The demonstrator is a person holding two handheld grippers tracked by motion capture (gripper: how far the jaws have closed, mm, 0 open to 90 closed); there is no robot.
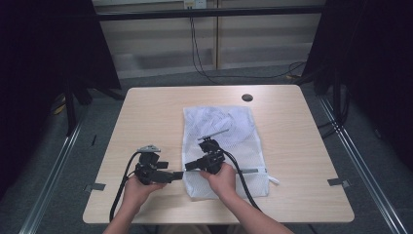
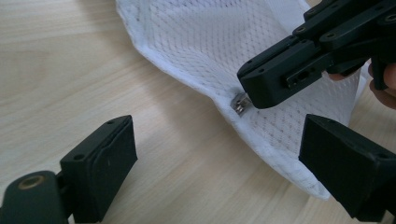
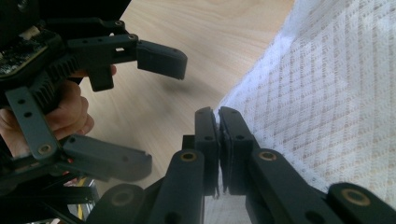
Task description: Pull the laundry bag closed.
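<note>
Mesh bag lay flat on tabletop. Right tongs were clenched on bag's edge beside zipper pull. Left tongs were released, hovering near pull. Pull not yet gripped; zipper work seemingly remained.

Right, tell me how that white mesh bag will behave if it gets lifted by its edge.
The white mesh bag will probably sag and fold, since it lies flat and thin like soft netting. It looks light for its size, so a pull may drag it across the table. The right tool is shut on its edge beside the zipper pull; that thin hem might slip.
</note>
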